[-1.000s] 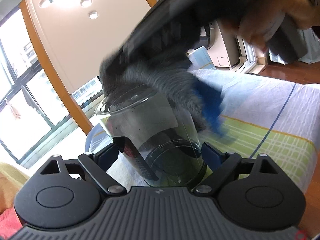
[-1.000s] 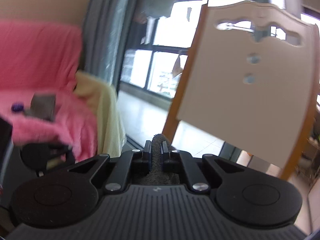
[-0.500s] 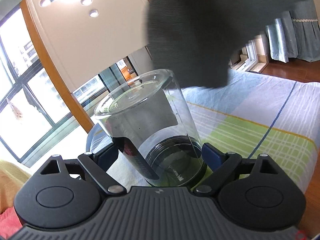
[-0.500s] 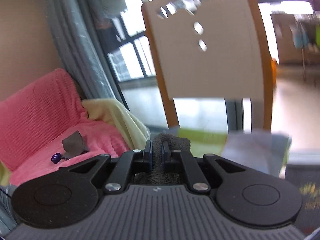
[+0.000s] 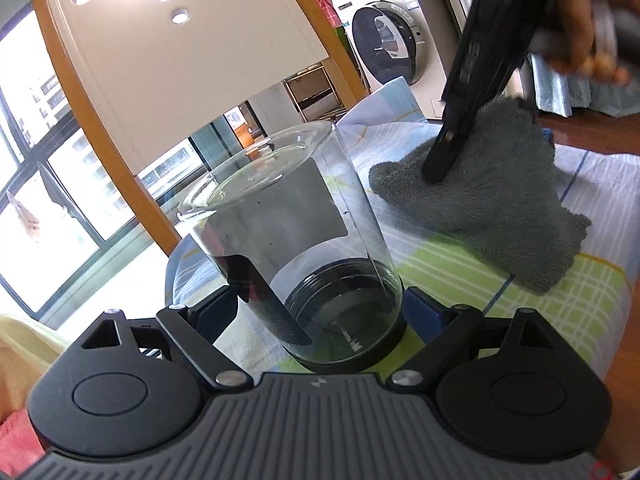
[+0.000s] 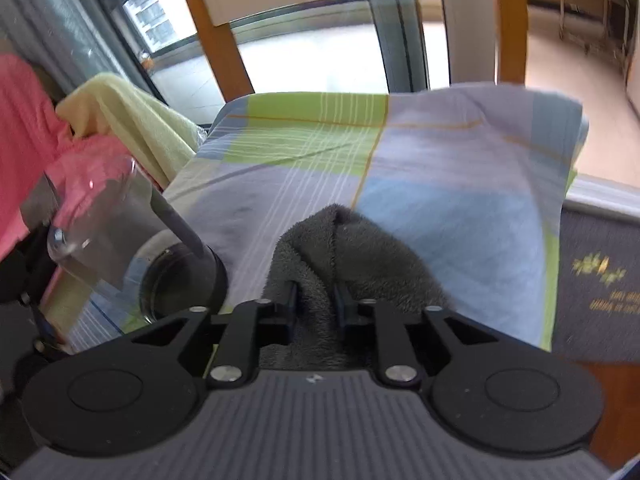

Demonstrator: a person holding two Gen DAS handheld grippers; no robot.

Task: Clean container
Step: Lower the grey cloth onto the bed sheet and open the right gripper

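Note:
A clear glass container [image 5: 304, 240] with a black base stands upright on the checked tablecloth [image 5: 560, 320]. My left gripper [image 5: 320, 312] is shut on its lower part, blue pads on both sides. The container also shows at the left of the right wrist view [image 6: 132, 248]. My right gripper [image 6: 316, 296] holds a grey towel [image 6: 360, 256], which rests on the cloth. In the left wrist view the towel [image 5: 500, 204] lies to the right of the container with the right gripper [image 5: 440, 168] pressed into it.
A chair with a white back and orange frame [image 5: 180, 60] stands behind the table. A washing machine [image 5: 392, 40] is at the back right. Pink and yellow fabric [image 6: 60, 128] lies left of the table. The table edge [image 6: 560, 200] drops off to the right.
The right gripper has carried the grey towel from above the container's mouth down to the tablecloth on the right. Its jaws stand a little wider apart. The left gripper and container have not moved.

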